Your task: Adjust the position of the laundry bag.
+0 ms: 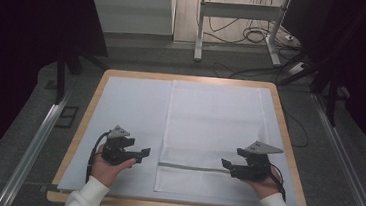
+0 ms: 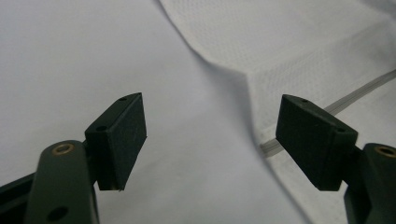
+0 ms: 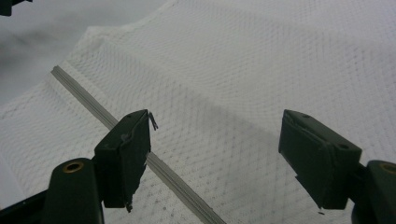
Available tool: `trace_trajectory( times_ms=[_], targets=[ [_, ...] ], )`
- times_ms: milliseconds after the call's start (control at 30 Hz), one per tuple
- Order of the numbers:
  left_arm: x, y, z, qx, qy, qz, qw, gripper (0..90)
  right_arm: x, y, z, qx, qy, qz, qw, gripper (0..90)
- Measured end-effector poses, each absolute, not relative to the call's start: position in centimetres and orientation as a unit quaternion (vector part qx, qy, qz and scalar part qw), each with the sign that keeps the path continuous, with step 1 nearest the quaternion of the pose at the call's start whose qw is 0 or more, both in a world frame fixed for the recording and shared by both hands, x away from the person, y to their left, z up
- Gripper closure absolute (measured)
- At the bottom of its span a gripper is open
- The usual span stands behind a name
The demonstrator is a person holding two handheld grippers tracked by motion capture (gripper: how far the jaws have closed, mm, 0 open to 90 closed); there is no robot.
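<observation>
Gaping wide and holding nothing, the left gripper [image 1: 142, 155] and right gripper [image 1: 225, 165] flank the mesh bag [image 1: 213, 131]. Its zipper [image 3: 93, 106] runs beneath the right gripper; bare table cover [image 1: 130, 108] lies beyond the left one.

The mesh bag [image 1: 213, 131] is white with a fine honeycomb weave and a pale grey zipper strip [image 1: 190, 167] across it. It lies on a plain white sheet [image 1: 125, 113] over a light wood-edged surface [image 1: 282, 117]. Both grippers' jaws are matt black.
</observation>
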State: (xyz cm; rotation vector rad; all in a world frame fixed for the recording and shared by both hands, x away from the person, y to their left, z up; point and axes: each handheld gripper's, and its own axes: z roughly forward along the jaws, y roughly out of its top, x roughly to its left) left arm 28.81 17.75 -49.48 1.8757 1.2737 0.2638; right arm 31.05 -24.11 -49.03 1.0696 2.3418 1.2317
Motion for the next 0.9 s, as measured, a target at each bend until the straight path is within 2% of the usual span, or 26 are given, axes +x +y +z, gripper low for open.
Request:
trace_trajectory(
  times_ms=[600,900],
  targets=[
    [30.7,14.6,-49.6,0.766,0.506,0.079,0.389,30.5,31.4,-25.0,-48.3,0.396,0.793,0.434,0.158,23.8],
    [32.0,13.4,-50.2,0.763,0.508,0.062,0.396,38.2,31.4,-25.1,-48.2,0.401,0.791,0.433,0.161,22.7]
  ],
)
